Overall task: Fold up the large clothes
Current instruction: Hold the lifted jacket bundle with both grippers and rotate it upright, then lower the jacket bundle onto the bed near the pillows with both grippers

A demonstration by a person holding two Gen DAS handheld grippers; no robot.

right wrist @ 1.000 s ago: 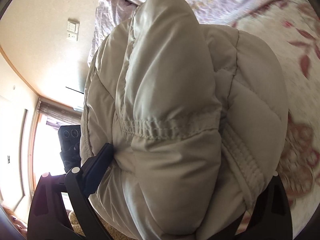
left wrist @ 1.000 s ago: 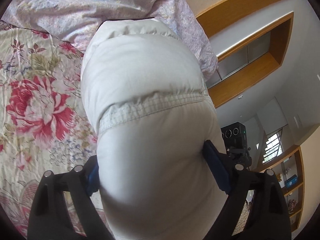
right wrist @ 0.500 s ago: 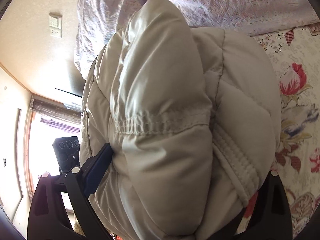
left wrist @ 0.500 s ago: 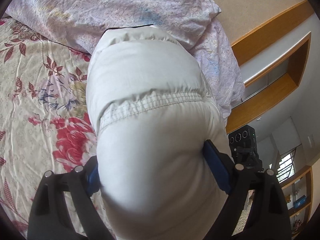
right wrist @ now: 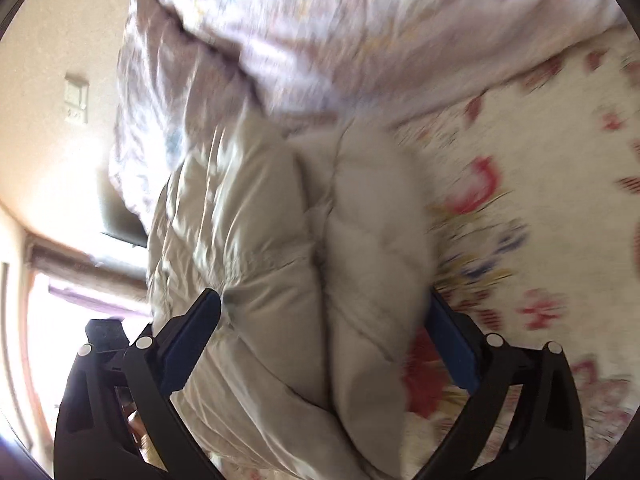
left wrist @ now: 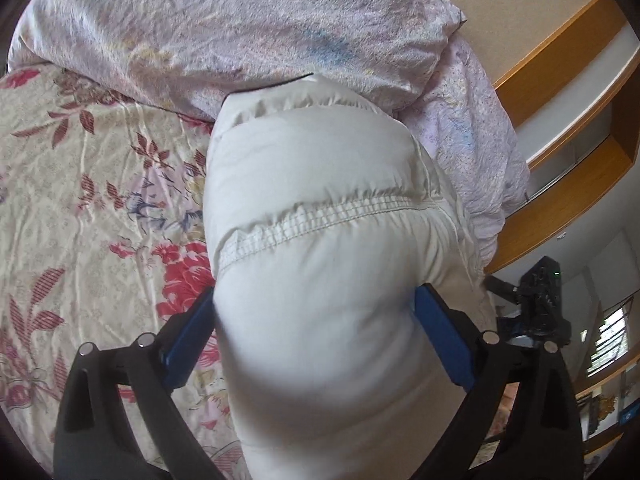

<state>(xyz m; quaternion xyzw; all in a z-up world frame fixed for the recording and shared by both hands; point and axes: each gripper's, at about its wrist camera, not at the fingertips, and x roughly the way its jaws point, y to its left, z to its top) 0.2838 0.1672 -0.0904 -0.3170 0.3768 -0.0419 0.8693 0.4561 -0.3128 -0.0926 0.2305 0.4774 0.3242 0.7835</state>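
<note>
A puffy cream down jacket (left wrist: 320,240) fills the middle of the left wrist view, bunched between the blue pads of my left gripper (left wrist: 314,300), which is shut on it. In the right wrist view, which is blurred, the same jacket (right wrist: 288,280) lies lower and farther out. The fingers of my right gripper (right wrist: 320,308) stand wide on either side of it, and the blue pads (right wrist: 452,344) look slack against the cloth. The jacket's far end rests toward the pillows.
A floral bedsheet (left wrist: 88,208) covers the bed. Pale lilac pillows (left wrist: 240,28) lie at the head of the bed. A wooden wall shelf (left wrist: 568,168) and a black camera on a stand (left wrist: 540,304) are beyond the bed edge.
Both grippers moved toward the pillows and down to the bed. The right gripper's fingers spread apart and the jacket slid out away from its camera.
</note>
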